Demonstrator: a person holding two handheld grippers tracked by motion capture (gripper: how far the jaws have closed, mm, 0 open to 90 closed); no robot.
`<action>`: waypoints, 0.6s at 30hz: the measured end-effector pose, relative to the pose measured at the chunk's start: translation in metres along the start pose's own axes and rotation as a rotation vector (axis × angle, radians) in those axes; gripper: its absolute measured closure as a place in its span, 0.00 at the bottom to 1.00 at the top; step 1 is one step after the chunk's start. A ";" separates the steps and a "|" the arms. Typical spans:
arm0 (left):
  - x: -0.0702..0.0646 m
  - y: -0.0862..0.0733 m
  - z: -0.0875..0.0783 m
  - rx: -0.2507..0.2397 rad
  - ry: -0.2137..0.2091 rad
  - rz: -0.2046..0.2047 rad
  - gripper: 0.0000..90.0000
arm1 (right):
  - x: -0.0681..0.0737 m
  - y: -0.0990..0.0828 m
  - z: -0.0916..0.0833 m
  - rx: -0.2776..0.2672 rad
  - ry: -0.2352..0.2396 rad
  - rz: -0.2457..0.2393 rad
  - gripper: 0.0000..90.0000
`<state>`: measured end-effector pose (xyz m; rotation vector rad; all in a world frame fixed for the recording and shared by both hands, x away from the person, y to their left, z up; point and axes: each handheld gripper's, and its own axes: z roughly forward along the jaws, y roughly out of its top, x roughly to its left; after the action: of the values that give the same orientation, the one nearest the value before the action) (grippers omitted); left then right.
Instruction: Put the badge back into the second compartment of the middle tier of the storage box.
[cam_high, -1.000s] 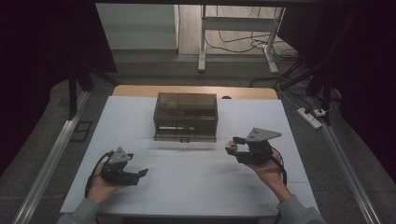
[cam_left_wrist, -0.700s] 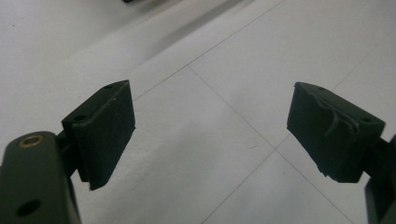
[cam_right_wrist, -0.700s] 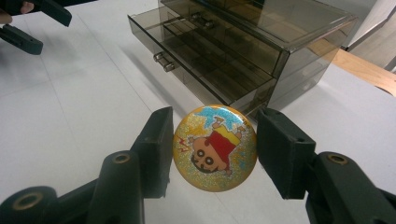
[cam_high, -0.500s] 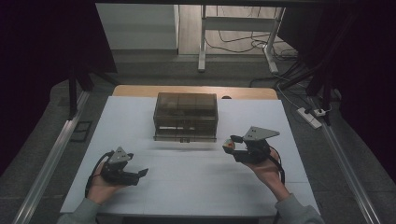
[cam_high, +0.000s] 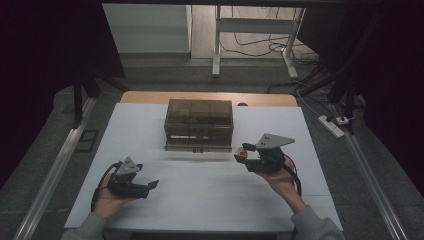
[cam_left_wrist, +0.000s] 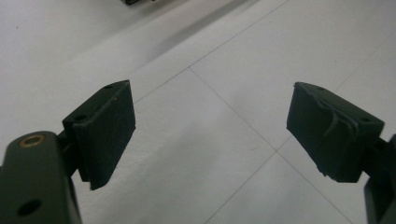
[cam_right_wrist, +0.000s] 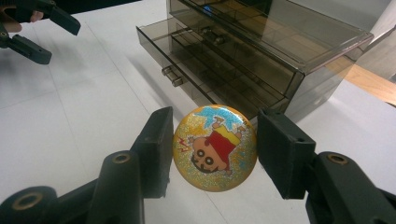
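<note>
**Badge pinched, drawer box ahead**

My right gripper pinches a round cartoon badge by its edges — held above the white table, just beside the smoky plastic drawer box. My left gripper rests low, jaws spread — nothing between them.

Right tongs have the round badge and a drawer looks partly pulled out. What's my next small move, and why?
Probably ease the right tongs forward and over the open drawer, without releasing yet. The badge sits clamped between both pads, in front of the smoky drawer box and short of it. The left tongs are open with nothing between them, low over the table.
</note>
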<state>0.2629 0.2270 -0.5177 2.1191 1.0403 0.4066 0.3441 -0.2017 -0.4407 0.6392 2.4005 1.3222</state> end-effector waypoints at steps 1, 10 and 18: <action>0.000 0.000 0.000 0.000 0.000 0.000 0.18 | 0.000 0.001 0.001 0.000 0.001 -0.001 0.52; 0.000 0.000 0.000 0.000 0.000 0.001 0.18 | 0.003 0.005 0.009 -0.001 0.016 -0.009 0.52; 0.000 0.000 0.000 -0.001 0.001 0.002 0.18 | 0.003 0.009 0.017 -0.003 0.026 -0.021 0.52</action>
<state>0.2629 0.2272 -0.5178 2.1196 1.0384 0.4085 0.3513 -0.1838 -0.4422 0.5979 2.4183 1.3334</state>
